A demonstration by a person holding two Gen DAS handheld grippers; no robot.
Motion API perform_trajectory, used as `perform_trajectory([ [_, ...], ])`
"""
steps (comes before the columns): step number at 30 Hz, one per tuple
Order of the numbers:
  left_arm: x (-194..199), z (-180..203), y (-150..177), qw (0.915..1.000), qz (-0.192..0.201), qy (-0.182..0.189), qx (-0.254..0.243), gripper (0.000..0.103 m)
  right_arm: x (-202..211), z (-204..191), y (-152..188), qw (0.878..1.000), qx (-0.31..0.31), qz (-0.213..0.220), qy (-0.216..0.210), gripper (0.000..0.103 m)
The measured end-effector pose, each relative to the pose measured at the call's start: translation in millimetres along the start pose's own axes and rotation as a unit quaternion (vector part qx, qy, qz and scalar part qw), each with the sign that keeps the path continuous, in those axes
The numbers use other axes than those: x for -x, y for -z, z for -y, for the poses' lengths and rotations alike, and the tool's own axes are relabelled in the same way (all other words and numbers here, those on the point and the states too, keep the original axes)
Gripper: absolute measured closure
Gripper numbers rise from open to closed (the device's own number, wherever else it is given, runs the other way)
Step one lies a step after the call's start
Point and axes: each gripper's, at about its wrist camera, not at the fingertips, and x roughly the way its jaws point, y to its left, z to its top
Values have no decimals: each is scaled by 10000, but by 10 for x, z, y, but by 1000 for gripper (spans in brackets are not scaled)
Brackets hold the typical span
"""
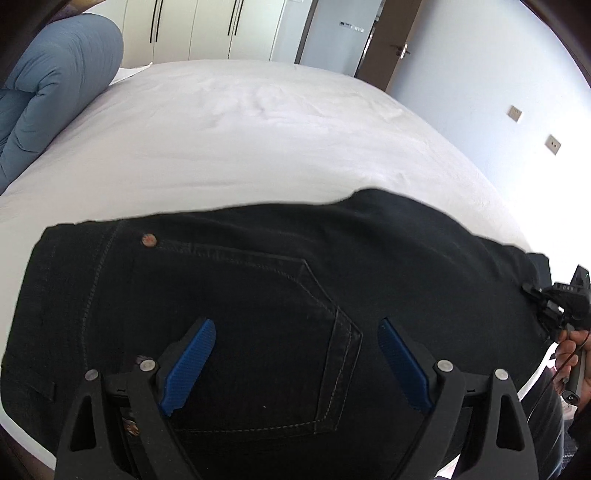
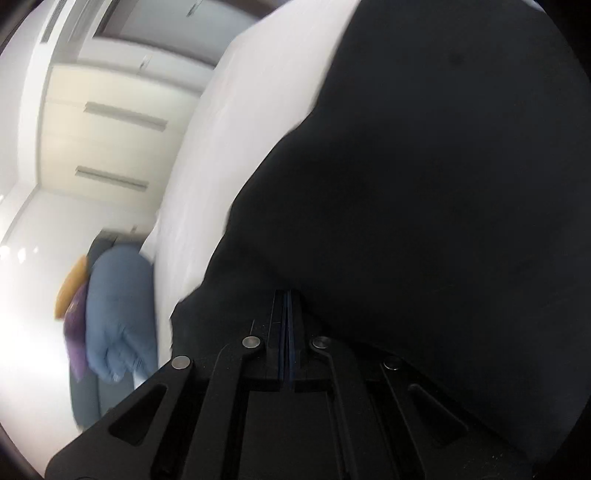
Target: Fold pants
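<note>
Black denim pants (image 1: 258, 288) lie across the near part of a white bed (image 1: 240, 140), back pocket and a copper rivet facing up. My left gripper (image 1: 295, 354) is open, its blue pads (image 1: 190, 363) spread just above the back pocket, holding nothing. My right gripper (image 2: 287, 299) is shut on the black pants fabric (image 2: 424, 203), which fills the right half of the right wrist view. In the left wrist view the right gripper (image 1: 554, 306) shows at the pants' right end, at the bed's edge.
A blue duvet (image 1: 55, 85) is bundled at the bed's far left, also in the right wrist view (image 2: 118, 314). Wardrobe doors (image 1: 207, 29) and a brown door (image 1: 391, 44) stand behind the bed. A wall with sockets (image 1: 517, 114) is on the right.
</note>
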Motion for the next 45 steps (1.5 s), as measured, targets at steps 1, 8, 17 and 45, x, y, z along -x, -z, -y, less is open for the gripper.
perform_trajectory([
  [1,57,-12,-109,9999,136,69,-28,12,171,72,-122,9992,-89,242,302,103],
  [8,-644,550,-806,9910,-270,1185,-558,11,-305,-923,70,9896,1168,-748,-388,94],
  [17,-1516,672,-967,9894,-729,584,-1111,9,-805,-466,-51,9945,428,-860,-416,103],
  [45,-425,760,309,9943,-307,-108,-1015,6,1450,963,-357,9880,-518,1271,710,95],
])
